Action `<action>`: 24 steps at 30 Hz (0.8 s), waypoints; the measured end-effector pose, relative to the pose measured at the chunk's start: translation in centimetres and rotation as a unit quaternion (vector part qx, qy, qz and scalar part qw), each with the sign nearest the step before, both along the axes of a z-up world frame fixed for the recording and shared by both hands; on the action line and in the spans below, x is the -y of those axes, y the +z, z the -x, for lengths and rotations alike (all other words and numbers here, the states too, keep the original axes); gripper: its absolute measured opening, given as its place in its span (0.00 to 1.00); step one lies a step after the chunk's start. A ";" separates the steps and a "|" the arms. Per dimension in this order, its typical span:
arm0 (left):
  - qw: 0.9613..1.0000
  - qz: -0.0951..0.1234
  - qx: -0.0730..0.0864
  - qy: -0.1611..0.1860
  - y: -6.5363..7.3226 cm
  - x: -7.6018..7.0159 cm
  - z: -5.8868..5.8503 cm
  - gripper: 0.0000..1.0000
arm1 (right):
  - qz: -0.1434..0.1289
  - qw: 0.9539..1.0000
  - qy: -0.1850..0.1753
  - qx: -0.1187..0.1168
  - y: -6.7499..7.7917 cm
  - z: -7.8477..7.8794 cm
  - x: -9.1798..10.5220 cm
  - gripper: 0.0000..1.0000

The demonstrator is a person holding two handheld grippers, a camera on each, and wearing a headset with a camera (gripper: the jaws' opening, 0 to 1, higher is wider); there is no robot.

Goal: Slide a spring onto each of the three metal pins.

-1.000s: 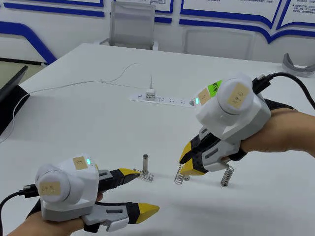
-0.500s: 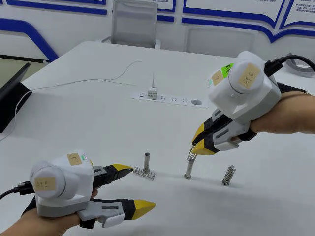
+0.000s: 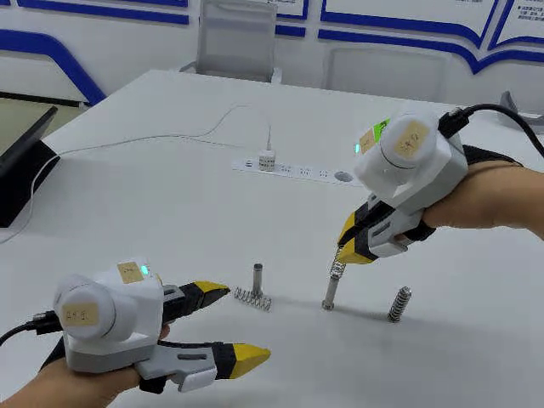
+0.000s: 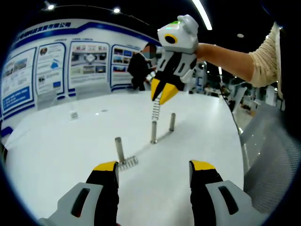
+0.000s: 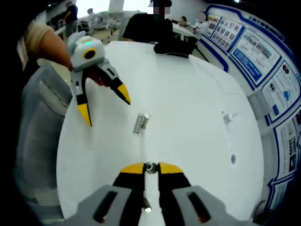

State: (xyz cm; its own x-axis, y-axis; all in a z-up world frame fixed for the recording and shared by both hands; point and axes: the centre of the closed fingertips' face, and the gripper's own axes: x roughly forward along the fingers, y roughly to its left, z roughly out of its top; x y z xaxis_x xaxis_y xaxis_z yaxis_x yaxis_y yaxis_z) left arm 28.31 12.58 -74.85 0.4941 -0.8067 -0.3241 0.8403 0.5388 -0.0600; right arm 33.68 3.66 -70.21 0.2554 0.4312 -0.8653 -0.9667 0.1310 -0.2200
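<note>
Head view: the right tongs (image 3: 344, 248) are clamped on the upper end of a spring (image 3: 337, 269). It hangs almost upright, and its lower end is just over the top of the middle pin (image 3: 329, 294). I judge this spring to be very light and of thin, smooth wire. It is soft along its length and bends easily to the side, so hard pressure would squash the coils. The best hold is across the top few coils, gently, which leaves the lower opening free for the pin. To the left, near the left pin (image 3: 257, 279), a second spring (image 3: 252, 298) lies flat on the table (image 3: 153, 204), touching or almost touching the foot of this pin. The left tongs (image 3: 242, 323) are near it, wide apart and with nothing in them. The right pin (image 3: 399, 303) already has a spring around it.

Left gripper view: the left tongs (image 4: 154, 167) stand apart. The lying spring (image 4: 128, 162) is just beyond them, a little to the left, beside its pin (image 4: 120, 149). Farther away the right tongs (image 4: 162, 94) hold the hanging spring (image 4: 155, 110) over the middle pin (image 4: 153, 132). I cannot tell whether the two are touching.

Right gripper view: the right tongs (image 5: 150, 168) are closed on the spring (image 5: 150, 166), which shows end-on between the tips. Beyond it lies the other spring (image 5: 138, 123) against its pin (image 5: 146, 119), and the left tongs (image 5: 106, 108) are open near them.
</note>
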 end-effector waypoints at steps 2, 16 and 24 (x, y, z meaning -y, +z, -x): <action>1.000 0.000 0.000 0.001 0.0 0.0 0.0 0.62 | 0.002 1.000 -0.001 -0.002 -0.2 -0.1 0.0 0.11; 1.000 0.001 -0.003 0.003 -0.2 -0.2 0.1 0.61 | 0.010 1.000 -0.004 -0.013 -1.5 -0.6 0.2 0.11; 1.000 0.000 -0.003 0.002 -0.2 -0.2 0.2 0.61 | 0.021 0.999 -0.007 -0.023 -3.0 -0.5 0.2 0.11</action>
